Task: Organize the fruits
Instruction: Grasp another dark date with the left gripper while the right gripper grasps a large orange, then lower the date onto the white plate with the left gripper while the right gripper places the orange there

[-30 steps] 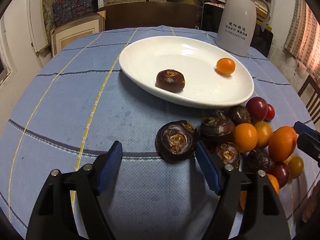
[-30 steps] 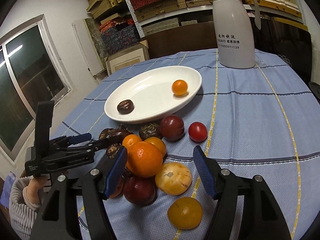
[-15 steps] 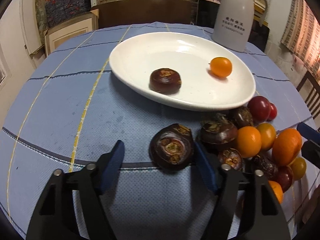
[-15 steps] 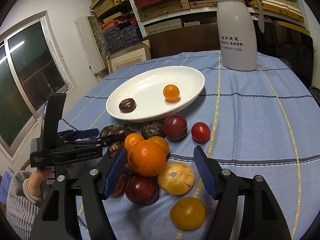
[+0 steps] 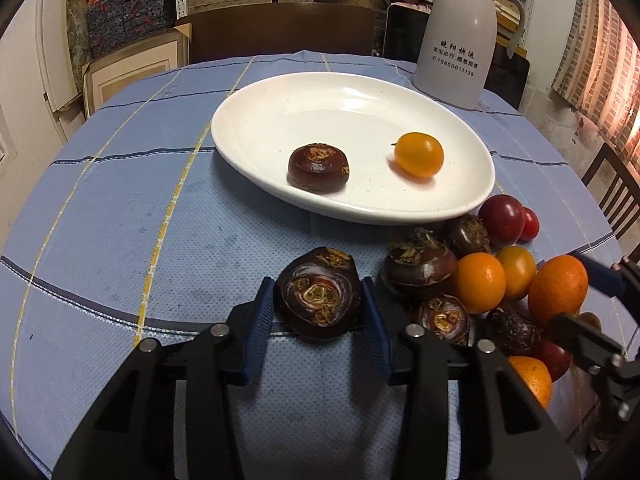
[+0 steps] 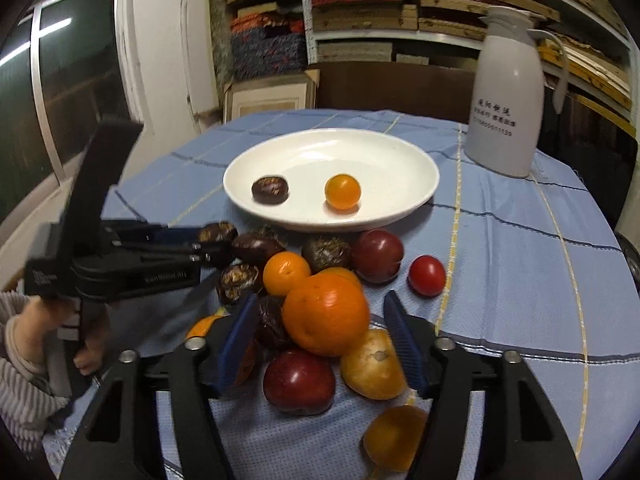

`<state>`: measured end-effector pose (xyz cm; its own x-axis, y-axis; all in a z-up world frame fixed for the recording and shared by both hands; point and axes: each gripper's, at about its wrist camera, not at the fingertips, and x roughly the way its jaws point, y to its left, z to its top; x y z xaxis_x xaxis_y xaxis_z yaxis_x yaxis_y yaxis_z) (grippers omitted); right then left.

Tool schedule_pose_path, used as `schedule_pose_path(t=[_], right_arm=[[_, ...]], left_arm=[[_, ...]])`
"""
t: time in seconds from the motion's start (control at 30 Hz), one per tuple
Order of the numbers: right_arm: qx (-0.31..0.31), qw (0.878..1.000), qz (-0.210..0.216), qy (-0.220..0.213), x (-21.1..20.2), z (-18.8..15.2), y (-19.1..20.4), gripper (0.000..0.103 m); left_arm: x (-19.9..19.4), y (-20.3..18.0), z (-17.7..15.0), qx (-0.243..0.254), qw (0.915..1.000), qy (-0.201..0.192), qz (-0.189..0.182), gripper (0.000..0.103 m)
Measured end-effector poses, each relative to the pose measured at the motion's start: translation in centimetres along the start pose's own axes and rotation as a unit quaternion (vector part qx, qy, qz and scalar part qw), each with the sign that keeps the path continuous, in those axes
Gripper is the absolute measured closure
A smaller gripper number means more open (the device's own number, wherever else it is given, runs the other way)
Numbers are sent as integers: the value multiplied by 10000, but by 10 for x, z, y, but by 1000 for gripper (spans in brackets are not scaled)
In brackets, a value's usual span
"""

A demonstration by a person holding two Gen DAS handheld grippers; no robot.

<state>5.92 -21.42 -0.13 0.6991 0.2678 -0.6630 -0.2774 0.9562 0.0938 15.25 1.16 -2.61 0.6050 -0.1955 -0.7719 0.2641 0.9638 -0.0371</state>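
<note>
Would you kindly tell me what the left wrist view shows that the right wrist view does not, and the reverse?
Only the left wrist view shows the left claw closed on the large water chestnut, both blue pads touching its sides.

Only the right wrist view shows the person's hand holding that tool, the window, and the right claw open around the big orange.

Both show the white plate holding one water chestnut and one orange tomato, plus the white jug.
</note>
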Motion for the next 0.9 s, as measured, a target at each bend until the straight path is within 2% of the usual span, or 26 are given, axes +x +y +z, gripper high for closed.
schedule_pose_path(t=[0.07, 0.27, 0.4, 0.53, 0.63, 0.77, 0.9], right_arm=[[111, 9999, 59, 115, 5, 0, -5, 56], [276, 9992, 274, 79, 4, -2, -11, 58], [548, 9976, 378, -184, -8, 2, -22, 58], [1037, 9924, 603, -263, -15, 27, -45, 58], [1148, 9912, 573, -333, -12, 61, -55, 58], [1054, 9932, 482, -138, 22, 99, -58, 58], [1040, 9936, 340, 285, 68, 113, -63, 58]], left_arm=[[0, 0, 0, -3, 10000, 5, -13, 61], [-3, -2, -1, 23, 9999, -65, -85, 61], [-19, -2, 4, 3, 9992, -376, -117, 61], [-30, 4, 31, -123, 9984, -539, -145, 61], [-29, 9, 62, -203, 9978, -614, -151, 61], [-4, 21, 100, -377, 9978, -542, -14, 61], [34, 32, 117, -533, 9982, -289, -6, 61]])
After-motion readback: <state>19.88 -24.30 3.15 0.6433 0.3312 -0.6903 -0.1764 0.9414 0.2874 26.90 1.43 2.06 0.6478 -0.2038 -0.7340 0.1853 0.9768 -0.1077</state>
